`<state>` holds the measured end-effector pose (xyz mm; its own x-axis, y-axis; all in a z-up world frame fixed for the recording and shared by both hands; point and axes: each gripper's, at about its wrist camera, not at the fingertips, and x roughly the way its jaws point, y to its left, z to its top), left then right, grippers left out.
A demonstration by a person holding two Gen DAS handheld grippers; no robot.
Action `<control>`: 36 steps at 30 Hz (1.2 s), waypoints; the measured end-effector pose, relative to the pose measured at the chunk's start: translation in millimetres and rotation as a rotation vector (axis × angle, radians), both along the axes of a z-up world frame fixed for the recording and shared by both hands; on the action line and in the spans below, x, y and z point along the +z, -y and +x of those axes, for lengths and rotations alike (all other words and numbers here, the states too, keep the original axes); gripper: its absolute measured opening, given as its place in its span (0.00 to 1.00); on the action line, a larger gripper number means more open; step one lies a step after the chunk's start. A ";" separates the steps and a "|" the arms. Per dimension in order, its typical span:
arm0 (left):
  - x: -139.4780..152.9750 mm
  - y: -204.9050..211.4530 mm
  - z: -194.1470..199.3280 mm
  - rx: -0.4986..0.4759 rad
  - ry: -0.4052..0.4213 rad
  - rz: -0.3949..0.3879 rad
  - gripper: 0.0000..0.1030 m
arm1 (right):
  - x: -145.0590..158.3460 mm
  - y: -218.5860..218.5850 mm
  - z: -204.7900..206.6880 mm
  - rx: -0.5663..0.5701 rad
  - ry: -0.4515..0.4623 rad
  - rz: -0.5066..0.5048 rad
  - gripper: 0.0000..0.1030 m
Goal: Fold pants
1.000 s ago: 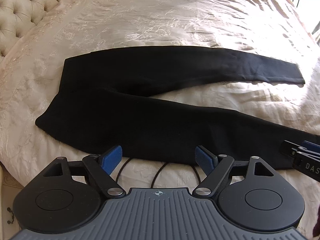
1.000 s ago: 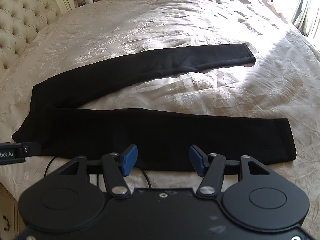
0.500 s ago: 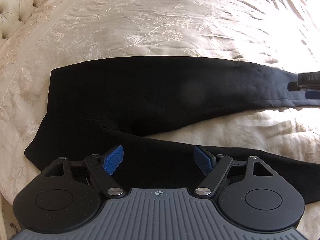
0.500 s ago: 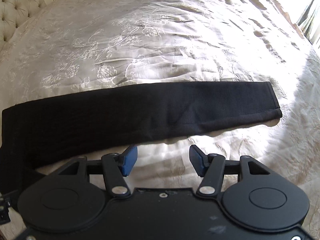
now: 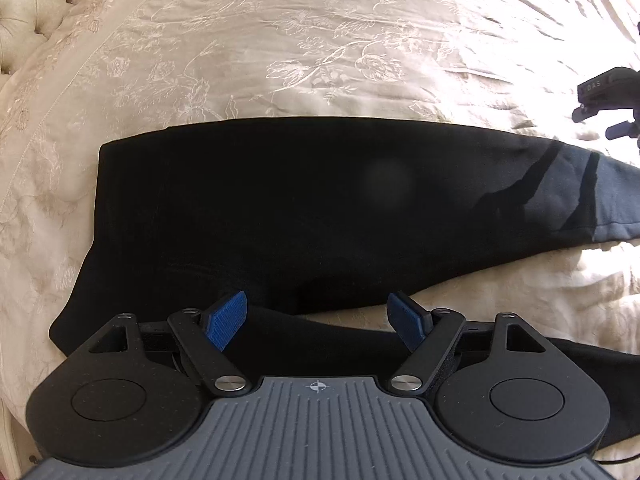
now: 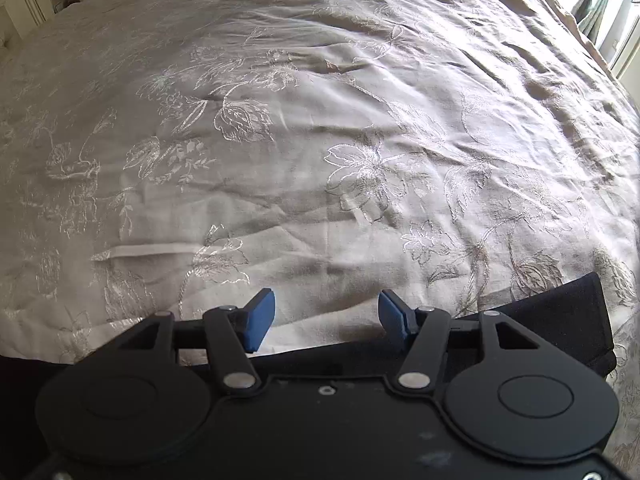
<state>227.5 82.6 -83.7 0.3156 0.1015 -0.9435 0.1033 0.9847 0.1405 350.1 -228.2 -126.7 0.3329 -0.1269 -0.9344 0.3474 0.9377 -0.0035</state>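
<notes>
Pants, black, lie flat on bed with cream embroidered cover; waist toward 9 o'clock, legs toward 3 o'clock in left wrist view. Tufted headboard at 10 o'clock. Left tongs apart, nothing between, above the crotch area. Right tongs apart, nothing between, over bare cover; hem end at their 4 o'clock.

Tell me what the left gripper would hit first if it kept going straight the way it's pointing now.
Most likely the black pants. The left gripper stands open over them, near where the legs split, with nothing between its fingers. Depth is hard to judge, and the bedspread lies just beside.
</notes>
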 end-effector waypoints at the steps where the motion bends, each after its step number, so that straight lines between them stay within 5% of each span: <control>1: -0.3 2.5 4.6 -0.008 0.006 0.003 0.75 | -4.9 0.8 3.3 0.006 -0.008 -0.005 0.59; 7: -0.9 21.2 38.1 -0.064 0.057 0.006 0.75 | -28.2 4.8 -5.7 0.080 -0.101 0.010 0.58; 17: -1.9 79.8 115.0 -0.160 0.130 -0.023 0.75 | -15.7 -2.4 -89.2 0.142 -0.051 0.035 0.58; 21: -3.0 91.6 119.4 -0.155 0.117 -0.038 0.75 | 2.9 2.6 -74.3 0.181 0.043 0.049 0.59; 24: -10.4 91.0 112.4 -0.148 0.090 -0.043 0.75 | 4.2 5.4 -41.2 0.243 0.045 0.039 0.59; 27: -20.1 85.9 108.2 -0.142 0.065 -0.021 0.75 | -3.8 13.8 -12.8 0.187 0.036 0.038 0.59; 31: -27.9 75.7 111.3 -0.129 0.049 0.004 0.75 | -30.9 21.9 9.2 0.100 -0.062 0.082 0.56; 36: -27.1 79.6 132.1 -0.118 0.073 0.015 0.75 | -39.6 13.7 -3.9 0.246 -0.183 0.076 0.55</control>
